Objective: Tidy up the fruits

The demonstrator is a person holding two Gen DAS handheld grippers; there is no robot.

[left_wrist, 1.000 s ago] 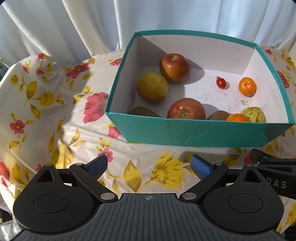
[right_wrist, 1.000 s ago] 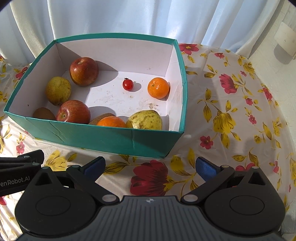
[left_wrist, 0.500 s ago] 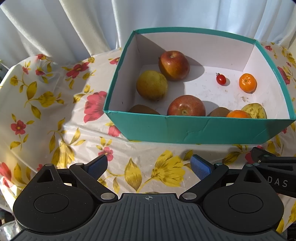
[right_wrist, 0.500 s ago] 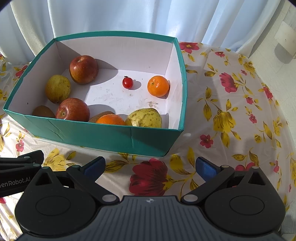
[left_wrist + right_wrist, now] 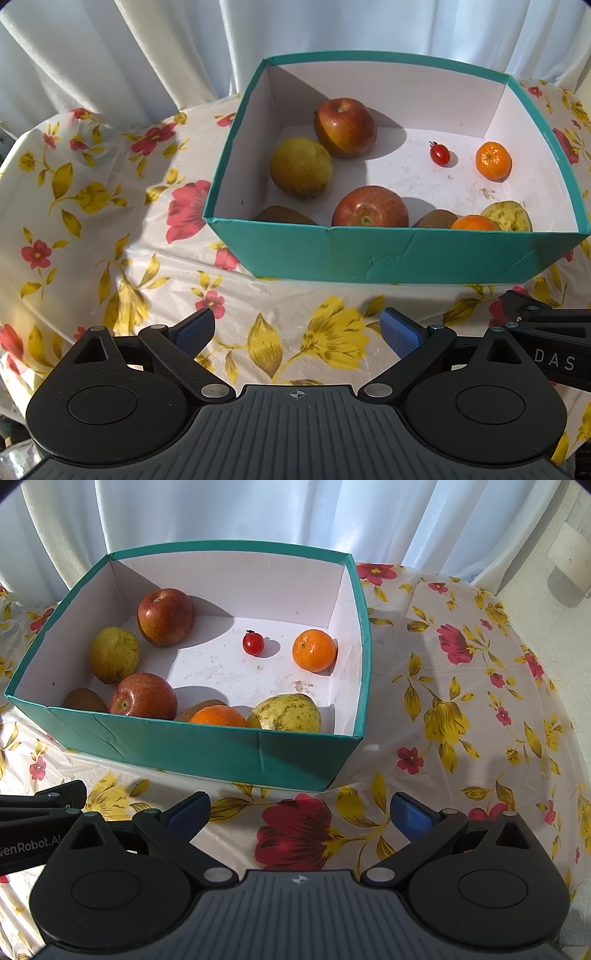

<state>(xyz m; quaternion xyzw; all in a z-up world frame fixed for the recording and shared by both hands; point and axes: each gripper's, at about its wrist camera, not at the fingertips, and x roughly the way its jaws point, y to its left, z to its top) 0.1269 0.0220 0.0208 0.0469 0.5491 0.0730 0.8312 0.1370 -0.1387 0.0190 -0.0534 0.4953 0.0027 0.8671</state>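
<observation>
A teal cardboard box (image 5: 369, 254) (image 5: 207, 746) with a white inside stands on the flowered table. It holds two red apples (image 5: 345, 125) (image 5: 144, 698), two yellow pears (image 5: 299, 166) (image 5: 284, 712), two oranges (image 5: 493, 160) (image 5: 314, 650), a cherry tomato (image 5: 439, 153) (image 5: 253, 642) and two brown kiwis (image 5: 284, 216) (image 5: 85, 699), partly hidden by the near wall. My left gripper (image 5: 297, 330) and right gripper (image 5: 301, 810) are open and empty, side by side in front of the box over the cloth.
The round table wears a white plastic cloth (image 5: 92, 229) with red and yellow flowers. White curtains (image 5: 110, 48) hang close behind. A pale wall (image 5: 554, 590) is at the right. The table edge curves down at the left and right.
Both grippers have drawn back and lifted a little, so the box sits slightly higher and farther in both views. The fruit has not moved.
</observation>
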